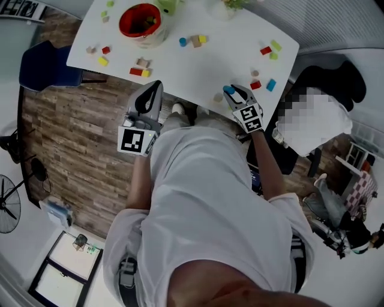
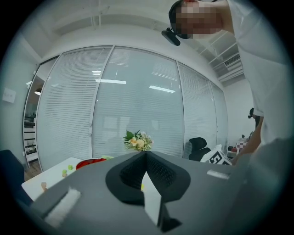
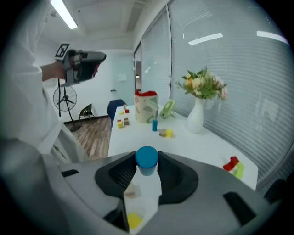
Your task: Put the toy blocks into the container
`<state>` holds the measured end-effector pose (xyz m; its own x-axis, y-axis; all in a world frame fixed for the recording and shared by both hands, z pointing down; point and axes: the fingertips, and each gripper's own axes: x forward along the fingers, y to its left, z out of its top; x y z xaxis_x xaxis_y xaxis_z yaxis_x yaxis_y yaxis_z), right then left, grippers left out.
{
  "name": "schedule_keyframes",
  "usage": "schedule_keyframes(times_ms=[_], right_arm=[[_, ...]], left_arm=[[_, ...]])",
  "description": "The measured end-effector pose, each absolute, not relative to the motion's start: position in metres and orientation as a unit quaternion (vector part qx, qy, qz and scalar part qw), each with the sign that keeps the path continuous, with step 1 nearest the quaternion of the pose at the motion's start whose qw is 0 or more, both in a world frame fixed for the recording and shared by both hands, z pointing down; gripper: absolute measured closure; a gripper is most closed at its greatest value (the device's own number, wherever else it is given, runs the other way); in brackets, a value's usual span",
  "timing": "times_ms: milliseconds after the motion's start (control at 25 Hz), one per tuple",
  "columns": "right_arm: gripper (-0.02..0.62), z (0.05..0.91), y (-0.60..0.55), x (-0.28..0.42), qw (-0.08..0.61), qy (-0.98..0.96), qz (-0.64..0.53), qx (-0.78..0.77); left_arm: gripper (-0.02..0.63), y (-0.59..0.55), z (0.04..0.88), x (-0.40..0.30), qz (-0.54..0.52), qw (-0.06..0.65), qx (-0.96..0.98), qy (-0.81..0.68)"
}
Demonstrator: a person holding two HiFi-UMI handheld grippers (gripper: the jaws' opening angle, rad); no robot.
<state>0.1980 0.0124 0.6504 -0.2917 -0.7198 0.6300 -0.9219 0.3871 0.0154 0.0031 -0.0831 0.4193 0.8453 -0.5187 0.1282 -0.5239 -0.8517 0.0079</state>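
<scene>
Far side of white table [image 1: 231, 55] and flower vase [image 1: 223, 8], beyond head view's top edge.

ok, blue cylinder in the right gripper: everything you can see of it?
The blue cylinder is a small, plain toy block, matte solid blue, one flat round end turned up towards the gripper camera. It sits at the tips of the right gripper, a dark ribbed pad pressed against each side, over the white table near the person's edge. Whether it rests on the table cannot be told.
</scene>
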Motion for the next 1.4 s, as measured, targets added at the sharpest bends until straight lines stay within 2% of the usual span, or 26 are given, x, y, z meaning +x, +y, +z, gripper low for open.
schedule_keyframes(times_ms=[240,360,560,760,960,1000,1080,1160,1400], right_arm=[[0.451,0.532,-0.096,0.151,0.204,-0.834,0.08,0.506],[0.451,0.493,-0.16,0.119,0.187,-0.854,0.038,0.485],[0.451,0.487,-0.276,0.062,0.214,-0.868,0.012,0.448],[0.451,0.53,-0.357,0.021,0.284,-0.861,0.033,0.42],[0.448,0.56,-0.382,0.014,0.328,-0.846,0.053,0.416],[0.419,0.562,-0.384,0.014,0.331,-0.845,0.054,0.417],[0.321,0.561,-0.383,0.016,0.328,-0.845,0.061,0.417],[0.295,0.556,-0.38,0.018,0.319,-0.848,0.065,0.417],[0.299,0.52,-0.315,0.046,0.234,-0.861,0.063,0.447]], left_arm=[[0.612,-0.098,0.418,-0.039,0.048,0.026,0.95,-0.308],[0.612,-0.102,0.417,-0.066,0.042,0.033,0.94,-0.337],[0.612,-0.103,0.417,-0.111,0.034,0.045,0.919,-0.39],[0.612,-0.096,0.417,-0.15,0.037,0.051,0.898,-0.436],[0.612,-0.092,0.415,-0.169,0.034,0.053,0.883,-0.465],[0.612,-0.092,0.416,-0.171,0.036,0.052,0.882,-0.467],[0.612,-0.091,0.417,-0.171,0.042,0.049,0.882,-0.467],[0.612,-0.091,0.418,-0.169,0.044,0.048,0.885,-0.462],[0.612,-0.101,0.414,-0.145,0.041,0.038,0.902,-0.428]])
